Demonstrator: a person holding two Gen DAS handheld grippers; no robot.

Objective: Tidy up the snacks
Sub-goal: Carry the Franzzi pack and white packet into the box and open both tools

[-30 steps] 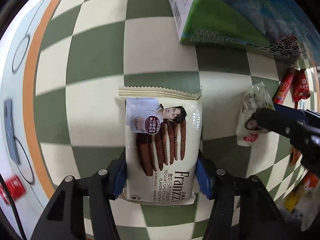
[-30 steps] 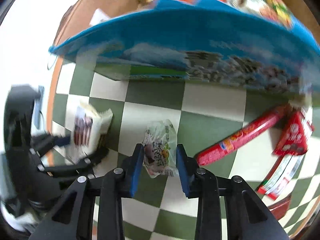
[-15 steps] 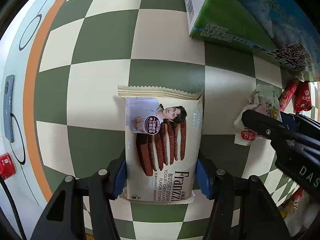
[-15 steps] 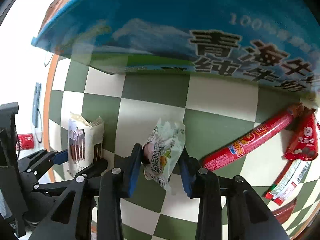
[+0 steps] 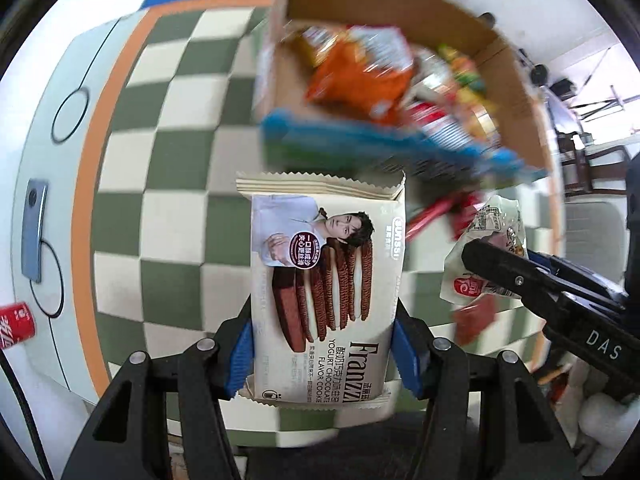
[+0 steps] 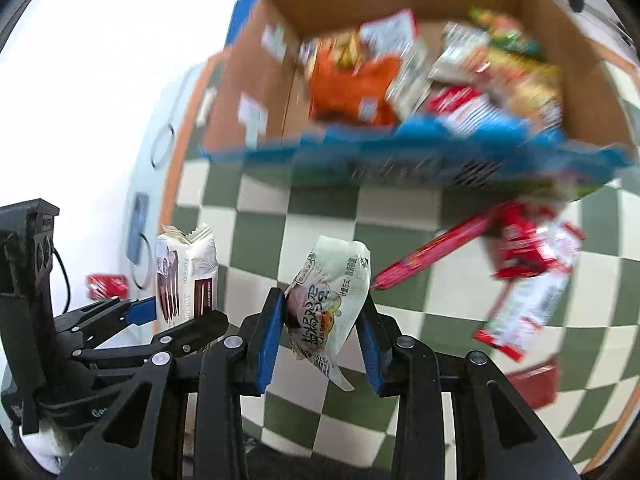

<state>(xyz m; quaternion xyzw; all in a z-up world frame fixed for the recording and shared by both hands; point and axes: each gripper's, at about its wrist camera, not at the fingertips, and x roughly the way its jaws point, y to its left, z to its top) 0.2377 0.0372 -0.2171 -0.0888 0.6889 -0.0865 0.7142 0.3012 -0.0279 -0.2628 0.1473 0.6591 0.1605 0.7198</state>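
Observation:
My left gripper (image 5: 322, 354) is shut on a cream Franzzi cookie pack (image 5: 324, 280) and holds it above the checkered cloth. The pack also shows in the right wrist view (image 6: 186, 276). My right gripper (image 6: 322, 334) is shut on a small pale green snack packet (image 6: 330, 296), also lifted; it shows at the right of the left wrist view (image 5: 486, 248). Ahead stands an open cardboard box (image 6: 552, 52) with a blue front flap (image 6: 420, 152), holding several snack bags, one of them orange (image 6: 352, 84). The box also shows in the left wrist view (image 5: 400, 12).
Red sausage sticks (image 6: 436, 252) and red-white packets (image 6: 528, 296) lie on the green and cream checkered cloth (image 6: 304, 216) right of my grippers. A phone (image 5: 34, 228) and a red can (image 5: 16, 322) lie on the white table at the left, beyond the cloth's orange border.
Both grippers have risen from the cloth with their packs and tilted up toward the box. The box's open top and contents have come into view.

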